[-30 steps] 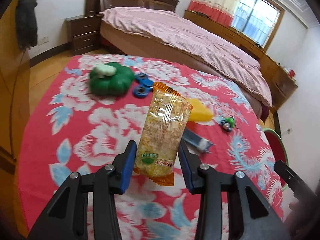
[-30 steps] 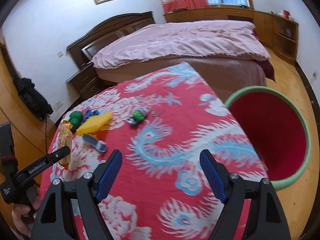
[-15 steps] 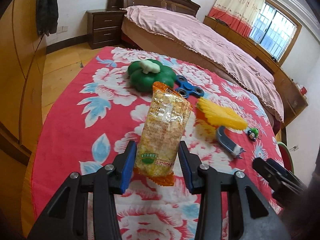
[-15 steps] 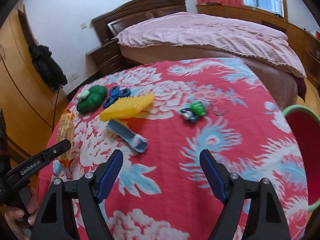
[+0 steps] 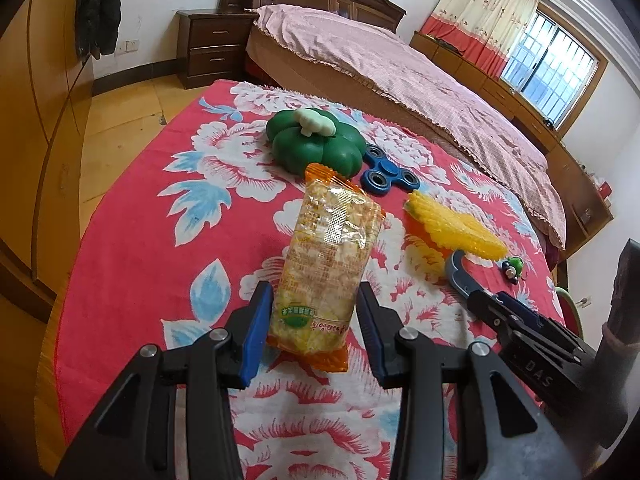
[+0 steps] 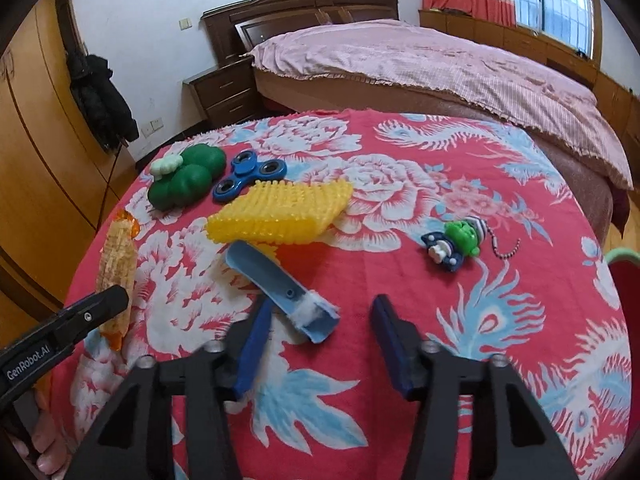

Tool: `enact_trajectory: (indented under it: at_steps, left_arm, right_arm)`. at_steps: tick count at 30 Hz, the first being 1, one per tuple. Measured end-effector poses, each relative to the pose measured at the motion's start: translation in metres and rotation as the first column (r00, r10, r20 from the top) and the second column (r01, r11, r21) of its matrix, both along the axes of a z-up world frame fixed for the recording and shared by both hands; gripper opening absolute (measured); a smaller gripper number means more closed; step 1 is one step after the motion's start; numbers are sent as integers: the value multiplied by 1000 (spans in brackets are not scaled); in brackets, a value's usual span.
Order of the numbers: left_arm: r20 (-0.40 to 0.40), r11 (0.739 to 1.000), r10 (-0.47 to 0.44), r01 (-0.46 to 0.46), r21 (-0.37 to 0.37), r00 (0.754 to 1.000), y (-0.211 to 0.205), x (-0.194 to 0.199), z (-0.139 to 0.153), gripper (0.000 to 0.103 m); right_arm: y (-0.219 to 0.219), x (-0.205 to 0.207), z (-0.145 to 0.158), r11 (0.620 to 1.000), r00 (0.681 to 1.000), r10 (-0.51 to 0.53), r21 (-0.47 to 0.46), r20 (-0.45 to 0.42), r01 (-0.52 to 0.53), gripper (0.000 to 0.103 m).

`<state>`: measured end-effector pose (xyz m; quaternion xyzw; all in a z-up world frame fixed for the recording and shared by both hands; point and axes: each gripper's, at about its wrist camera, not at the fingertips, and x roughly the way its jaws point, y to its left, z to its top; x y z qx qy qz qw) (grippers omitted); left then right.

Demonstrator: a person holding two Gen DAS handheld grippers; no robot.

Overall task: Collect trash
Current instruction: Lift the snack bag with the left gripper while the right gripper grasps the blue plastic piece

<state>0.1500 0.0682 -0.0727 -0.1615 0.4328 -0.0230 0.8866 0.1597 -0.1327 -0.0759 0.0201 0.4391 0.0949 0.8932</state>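
The snack pack [image 5: 326, 264] sits between the blue pads of my left gripper [image 5: 314, 322]. The pads press on its bottom end, so the pack stands up and points away from me, up off the cloth [image 5: 140, 248]. I think it is light and crinkly. The shiny wrap could slip, and the food inside could crumble if I squeeze hard. A soft, steady squeeze low on the wide part seems best.

In front of my right gripper [image 6: 318, 344] lies a blue clip [image 6: 280, 288] with a bit of white fluff on it. Its near end is just past my left pad. The right gripper is wide open and holds nothing. The clip looks hard and thin, so I guess I should take it across its narrow sides. I cannot tell if it is trash.

Farther out from the pack are a yellow bumpy toy [image 6: 280, 210], a blue spinner [image 6: 250, 176] and a green pumpkin [image 5: 316, 146]. Off to the right of my right gripper is a small frog charm [image 6: 454, 242] on a chain. At the far right edge I see a bit of a red bin [image 6: 626, 280] with a green rim. Past the table is a bed [image 6: 440, 64].
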Motion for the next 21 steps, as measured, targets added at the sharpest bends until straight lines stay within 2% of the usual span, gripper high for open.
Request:
enact_trajectory:
  at_steps: [1,3,5,21]
  left_arm:
    - [0,1000,-1,1,-1,1000,0,0,0,43]
    - [0,1000,-4,4,-2,1000,-1,-1,1,43]
    - [4,1000,-9,9,0,1000,-3,-3,2,43]
    - [33,998,-59,59,3,998,-22,-20,19,43]
  right_arm:
    - [1,-1,0,1000,1000,1,-8,4,-1,42]
    - [2,-3,0,1000,1000,11,-13,7,-11,28]
    - [0,-6,0,1000,1000,12,-4,4,-12,25]
    - [-29,-56,12,995,999,-17,96,-26,20,24]
